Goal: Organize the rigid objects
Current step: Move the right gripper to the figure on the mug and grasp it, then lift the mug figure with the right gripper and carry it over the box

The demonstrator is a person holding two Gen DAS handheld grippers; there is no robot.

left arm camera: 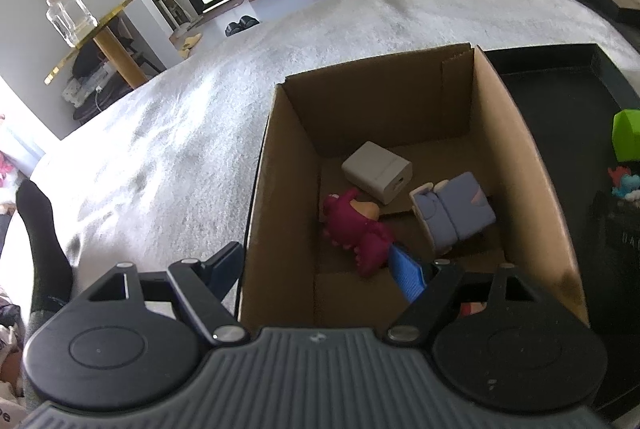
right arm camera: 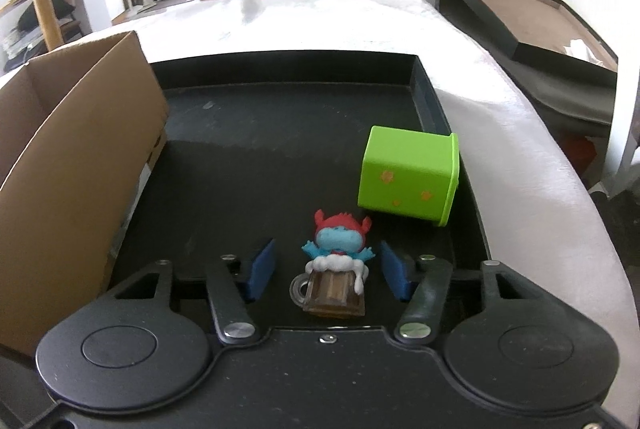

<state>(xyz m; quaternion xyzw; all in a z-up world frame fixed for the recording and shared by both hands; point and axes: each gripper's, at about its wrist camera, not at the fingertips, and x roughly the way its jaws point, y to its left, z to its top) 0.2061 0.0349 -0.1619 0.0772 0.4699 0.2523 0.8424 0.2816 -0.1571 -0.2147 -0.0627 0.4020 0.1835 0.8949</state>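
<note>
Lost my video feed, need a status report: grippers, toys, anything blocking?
Left gripper open over the cardboard box, empty. Right gripper open, jaws flanking the mug figurine on the black tray. Green cube beyond, clear.

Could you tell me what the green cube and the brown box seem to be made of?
Green cube: likely moulded plastic, smooth and slightly glossy, with a lipped rim. Brown box: corrugated cardboard, matte, with cut edges and folded flaps.

Right gripper (right arm camera: pixel 328 271) with jaws spread wide, a small blue figurine in a brown mug (right arm camera: pixel 335 271) standing between its blue pads (right arm camera: pixel 262 269), untouched, on a black tray (right arm camera: pixel 248 165), green cube (right arm camera: pixel 408 175) near behind, cardboard box (right arm camera: pixel 76 149) at left
</note>
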